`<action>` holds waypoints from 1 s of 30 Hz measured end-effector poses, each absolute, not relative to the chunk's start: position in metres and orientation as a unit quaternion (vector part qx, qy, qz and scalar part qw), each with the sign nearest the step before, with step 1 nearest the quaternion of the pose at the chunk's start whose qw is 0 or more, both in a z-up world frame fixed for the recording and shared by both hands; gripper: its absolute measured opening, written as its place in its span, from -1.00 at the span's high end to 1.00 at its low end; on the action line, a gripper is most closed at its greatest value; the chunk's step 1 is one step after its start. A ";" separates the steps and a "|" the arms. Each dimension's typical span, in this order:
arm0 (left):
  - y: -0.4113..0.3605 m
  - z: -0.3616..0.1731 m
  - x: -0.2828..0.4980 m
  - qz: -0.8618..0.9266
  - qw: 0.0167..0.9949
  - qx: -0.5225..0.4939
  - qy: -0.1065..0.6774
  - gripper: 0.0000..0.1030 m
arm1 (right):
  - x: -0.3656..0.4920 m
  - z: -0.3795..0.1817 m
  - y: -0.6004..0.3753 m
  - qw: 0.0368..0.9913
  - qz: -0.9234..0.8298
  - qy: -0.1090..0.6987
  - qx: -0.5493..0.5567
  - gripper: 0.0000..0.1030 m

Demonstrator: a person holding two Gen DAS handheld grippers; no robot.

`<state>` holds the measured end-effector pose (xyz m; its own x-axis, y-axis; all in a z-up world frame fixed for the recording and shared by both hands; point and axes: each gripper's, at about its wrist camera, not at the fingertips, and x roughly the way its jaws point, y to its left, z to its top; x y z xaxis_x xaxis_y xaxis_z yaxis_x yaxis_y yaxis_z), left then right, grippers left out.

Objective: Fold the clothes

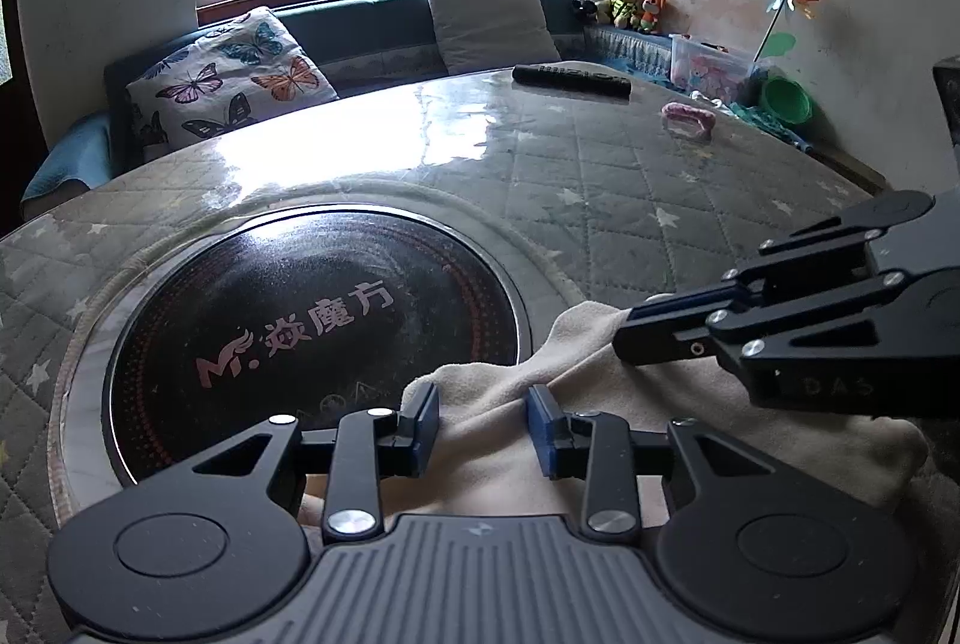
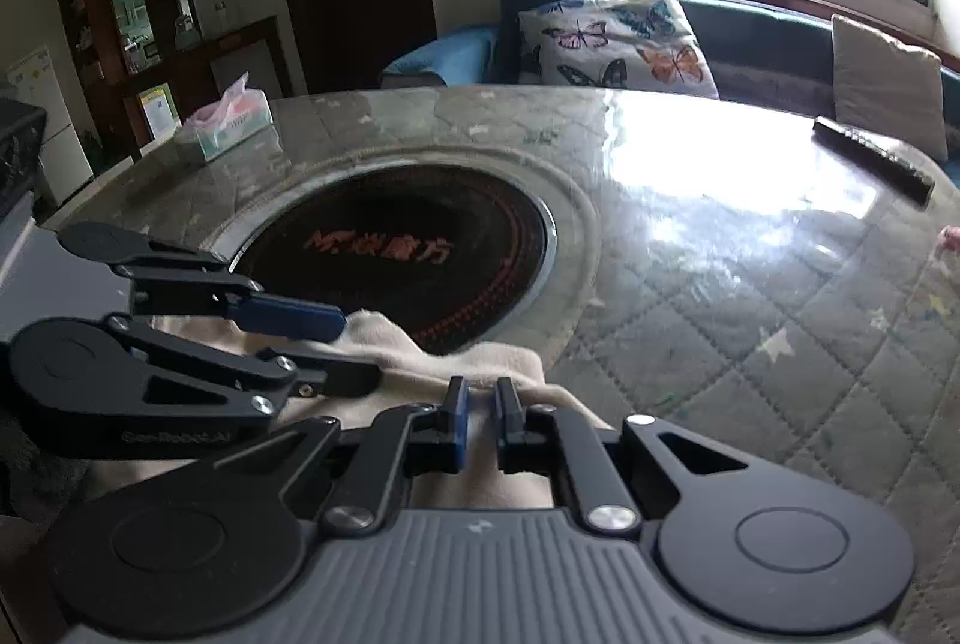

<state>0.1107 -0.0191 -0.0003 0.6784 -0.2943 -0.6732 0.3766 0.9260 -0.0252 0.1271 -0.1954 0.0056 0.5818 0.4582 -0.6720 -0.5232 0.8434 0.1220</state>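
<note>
Right fingers (image 2: 480, 392) pinching one beige cloth (image 1: 480, 398), left fingers (image 1: 483, 398) spread around it, two cushions behind.

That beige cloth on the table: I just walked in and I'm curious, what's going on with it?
A person is folding a beige garment on the round quilted table, one hand-held gripper per hand. The right hand-held gripper is pinched on the cloth's far edge. The left hand-held gripper is open around a fold beside it, not yet clamped. The garment's edge overlaps the black built-in hotplate.
</note>
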 end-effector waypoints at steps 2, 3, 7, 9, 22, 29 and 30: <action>-0.017 0.000 0.111 -0.182 0.915 0.054 0.356 0.29 | 0.128 0.006 -0.192 0.888 0.277 0.364 -0.045 0.85; -0.016 0.001 0.110 -0.181 0.915 0.052 0.356 0.29 | 0.129 0.004 -0.189 0.887 0.276 0.366 -0.046 0.85; -0.004 0.012 0.104 -0.166 0.924 0.050 0.342 0.29 | 0.132 0.002 -0.187 0.888 0.272 0.369 -0.048 0.85; 0.005 0.017 0.100 -0.155 0.928 0.052 0.334 0.30 | 0.129 0.005 -0.187 0.889 0.274 0.364 -0.051 0.85; 0.051 0.004 0.090 -0.090 0.931 0.033 0.353 0.31 | 0.119 0.010 -0.159 0.882 0.302 0.356 -0.065 0.84; 0.061 0.012 0.086 -0.080 0.938 0.020 0.336 0.31 | 0.123 0.010 -0.137 0.878 0.312 0.358 -0.067 0.84; 0.063 0.014 0.083 -0.078 0.939 0.020 0.333 0.32 | 0.123 0.011 -0.133 0.876 0.320 0.356 -0.067 0.84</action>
